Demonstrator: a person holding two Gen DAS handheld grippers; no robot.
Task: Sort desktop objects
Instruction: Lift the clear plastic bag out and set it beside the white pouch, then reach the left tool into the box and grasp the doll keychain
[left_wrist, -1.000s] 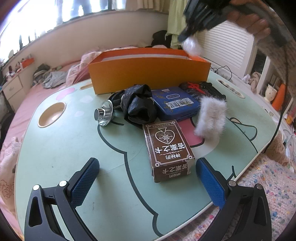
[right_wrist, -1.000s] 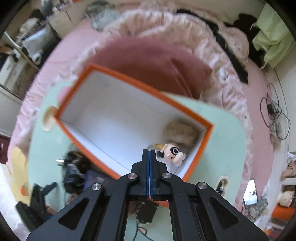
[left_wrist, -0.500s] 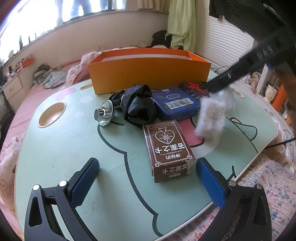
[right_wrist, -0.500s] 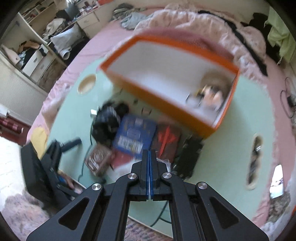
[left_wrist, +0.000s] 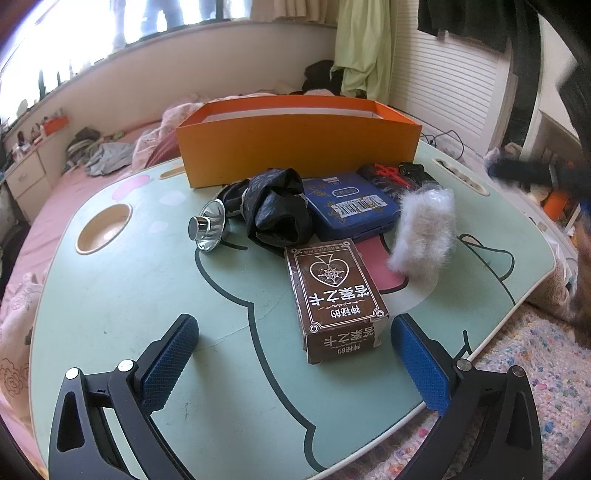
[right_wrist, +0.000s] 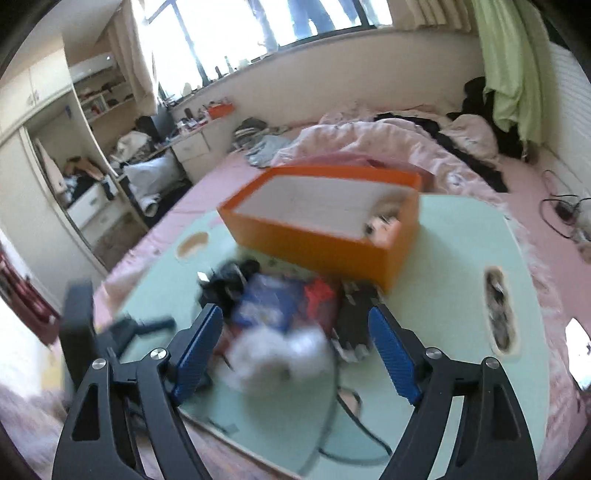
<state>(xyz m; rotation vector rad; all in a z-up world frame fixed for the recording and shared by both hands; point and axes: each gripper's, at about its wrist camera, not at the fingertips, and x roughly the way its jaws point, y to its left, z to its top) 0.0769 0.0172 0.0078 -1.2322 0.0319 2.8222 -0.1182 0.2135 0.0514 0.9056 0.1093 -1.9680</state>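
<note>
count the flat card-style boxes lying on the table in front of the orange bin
2: a brown card box nearest the camera, and a blue tin behind it, beside the black bag. Others may be hidden.

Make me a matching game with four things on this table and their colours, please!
Things:
1. open box
2. flat tin
3. card box
4. fluffy ball

Colours:
A. brown
B. white
C. orange
D. blue

Pairs: 1-C, 2-D, 3-A, 4-B

Motion blur smears the white fluffy thing (right_wrist: 280, 360) and blue tin (right_wrist: 267, 304); the orange box's (left_wrist: 295, 147) contents stay hidden.
</note>
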